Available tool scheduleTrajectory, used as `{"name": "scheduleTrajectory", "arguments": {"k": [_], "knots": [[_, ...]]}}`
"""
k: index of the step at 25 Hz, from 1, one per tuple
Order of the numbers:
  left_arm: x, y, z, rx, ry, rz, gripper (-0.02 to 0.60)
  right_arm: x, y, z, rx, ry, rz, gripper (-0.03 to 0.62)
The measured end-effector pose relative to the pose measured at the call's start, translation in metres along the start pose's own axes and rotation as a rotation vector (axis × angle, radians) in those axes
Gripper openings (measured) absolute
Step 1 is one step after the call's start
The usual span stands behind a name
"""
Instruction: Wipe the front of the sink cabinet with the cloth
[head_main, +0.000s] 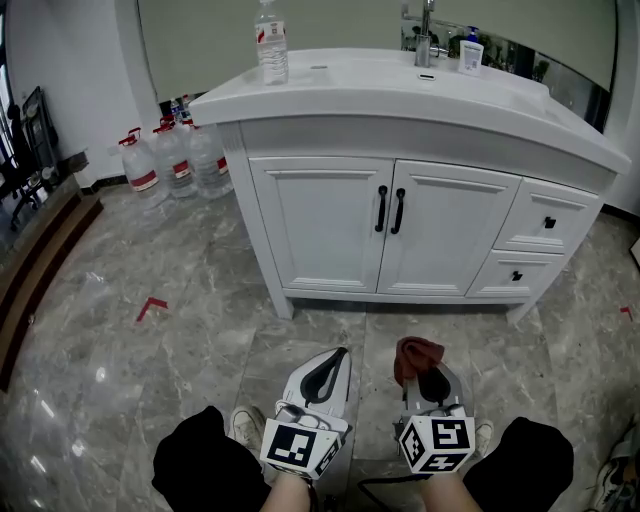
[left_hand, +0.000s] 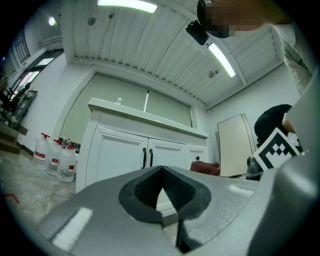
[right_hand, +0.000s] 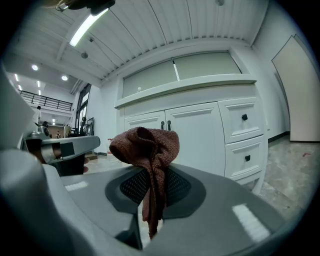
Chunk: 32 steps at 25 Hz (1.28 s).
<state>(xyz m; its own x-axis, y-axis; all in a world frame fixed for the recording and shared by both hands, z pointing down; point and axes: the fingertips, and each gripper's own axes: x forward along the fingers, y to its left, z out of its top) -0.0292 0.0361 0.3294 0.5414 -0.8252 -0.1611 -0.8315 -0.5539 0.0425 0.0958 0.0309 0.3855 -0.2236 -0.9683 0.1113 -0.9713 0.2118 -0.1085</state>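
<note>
Rust-red cloth (right_hand: 142, 145) bunches above the right hand-held gripper (right_hand: 152, 187), pinched between its closed jaws.

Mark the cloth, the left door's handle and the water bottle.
cloth (right_hand: 142, 145): right gripper view, bunched top.
left door's handle (head_main: 381, 208): head view, middle of the bar.
water bottle (head_main: 271, 45): head view, middle of the body.

I see a grey marbled tile floor (head_main: 200, 330) carrying the white sink cabinet (head_main: 330, 235), with a cluster of red-capped water jugs (head_main: 175, 160) standing just left of that cabinet and a red tape corner (head_main: 151, 307) stuck down off its front left.
</note>
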Motion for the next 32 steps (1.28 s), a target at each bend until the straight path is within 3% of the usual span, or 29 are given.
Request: {"name": "scheduleTrajectory", "arguments": {"k": [6,14,17,25,32], "knots": [[0.022,0.037,0.001,-0.025,-0.022,0.046,0.0,0.054,0.008,0.006,0.105,-0.007,0.023,0.089],[0.049,0.109,0.016,-0.02,-0.046,0.075,0.0,0.119,0.032,0.024,0.042,-0.007,0.079,0.089],[0.063,0.134,0.016,0.036,-0.025,0.072,0.0,0.15,0.046,0.036,0.022,-0.01,0.111,0.089],[0.079,0.21,0.029,0.119,-0.026,0.114,0.0,0.238,0.115,0.087,-0.018,-0.048,0.257,0.089],[0.063,0.267,0.032,0.071,-0.037,0.177,0.0,0.299,0.188,0.131,-0.006,-0.079,0.371,0.089]]}}
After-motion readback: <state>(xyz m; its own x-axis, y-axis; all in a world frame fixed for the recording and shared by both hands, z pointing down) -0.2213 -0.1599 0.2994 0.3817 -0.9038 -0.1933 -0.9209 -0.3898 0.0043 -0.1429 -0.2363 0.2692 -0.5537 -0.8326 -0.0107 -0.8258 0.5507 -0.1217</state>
